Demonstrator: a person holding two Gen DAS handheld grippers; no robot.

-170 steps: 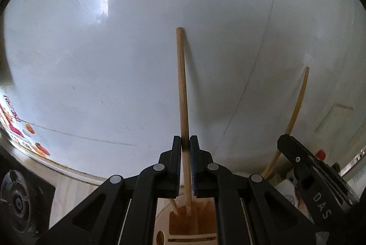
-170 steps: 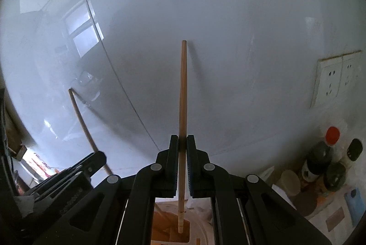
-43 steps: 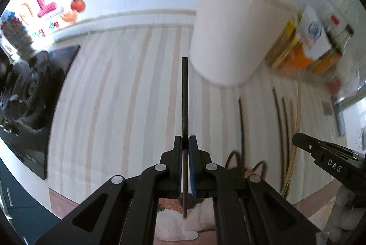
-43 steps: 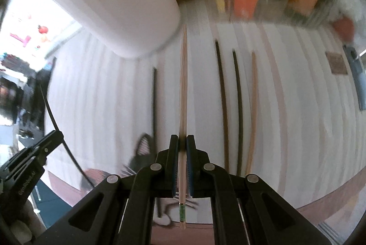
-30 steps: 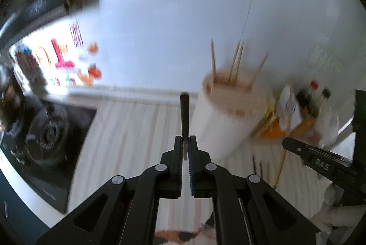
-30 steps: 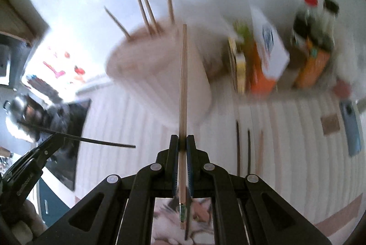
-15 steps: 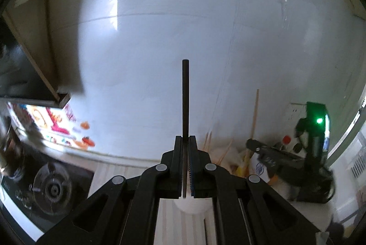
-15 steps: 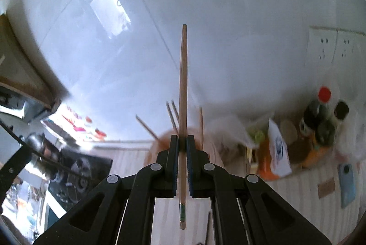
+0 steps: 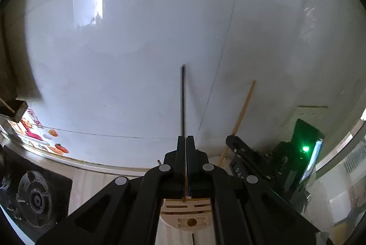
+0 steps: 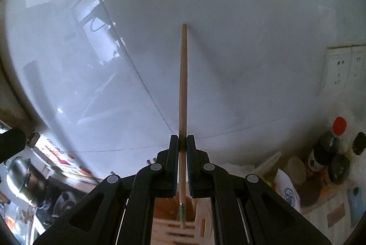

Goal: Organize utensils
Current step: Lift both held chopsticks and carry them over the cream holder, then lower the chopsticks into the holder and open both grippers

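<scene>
My left gripper [image 9: 184, 138] is shut on a thin dark chopstick [image 9: 182, 100] that stands upright against the white wall. Its lower end hangs just above the slotted wooden lid of the utensil holder [image 9: 185, 215]. My right gripper [image 10: 182, 138] is shut on a light wooden chopstick [image 10: 183, 84] with a green band near its lower tip. That tip hangs over the holder's wooden top [image 10: 176, 224]. In the left wrist view the right gripper [image 9: 238, 148] shows to the right with its wooden chopstick [image 9: 242, 112] slanting upward.
A black gas stove [image 9: 34, 197] sits at lower left on the striped counter. Sauce bottles [image 10: 329, 153], a cup and packets crowd the right corner below wall sockets [image 10: 343, 68]. A steel pot [image 10: 20, 178] stands on the stove.
Both grippers lifted their chopsticks off the counter, swung them upright, and moved in over the holder. The holder's lid, farther off before, now lies directly beneath both tips.
</scene>
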